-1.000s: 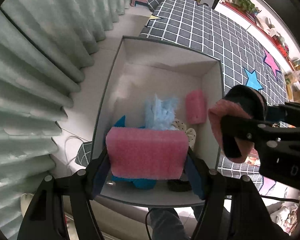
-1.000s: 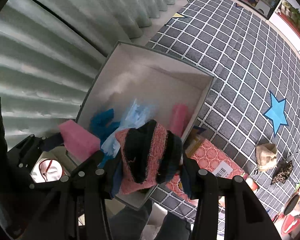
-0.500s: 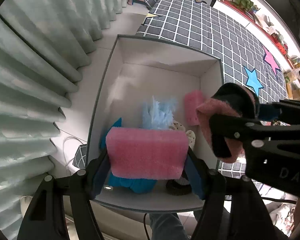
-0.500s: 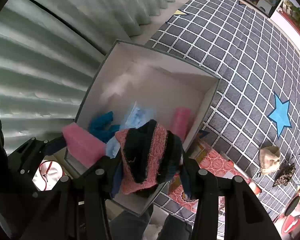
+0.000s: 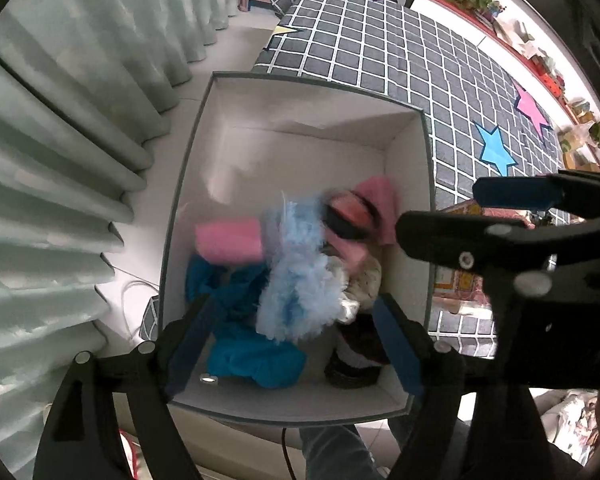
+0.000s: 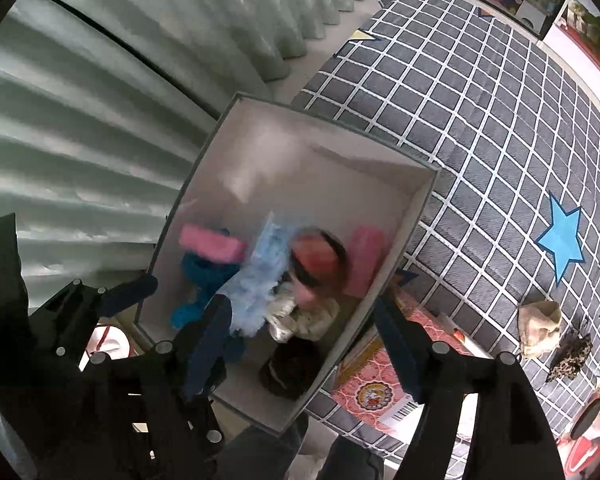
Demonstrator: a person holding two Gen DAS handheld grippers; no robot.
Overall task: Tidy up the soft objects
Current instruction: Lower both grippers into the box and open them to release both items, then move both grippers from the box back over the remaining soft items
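The left claw (image 5: 294,344) hangs spread wide with nothing between its blue-padded fingers (image 5: 188,346), poised above the near end of the white box (image 5: 300,136). The right claw (image 6: 306,344) is likewise spread apart and empty, above the same box's near right wall. Below them, blurred, a pink foam block (image 5: 228,240) lies toward the box's left wall on a blue cloth (image 5: 252,356), and a pink-and-black knitted piece (image 6: 316,260) sits beside a pale blue fluffy item (image 5: 296,276) in the middle. A second pink foam piece (image 6: 364,258) leans at the right wall, with a cream plush item (image 6: 312,318) and a dark item (image 6: 288,368) nearer. The box stands at the left edge of the grey checked bed (image 6: 480,120); a beige bundle (image 6: 538,328) lies well apart on it.
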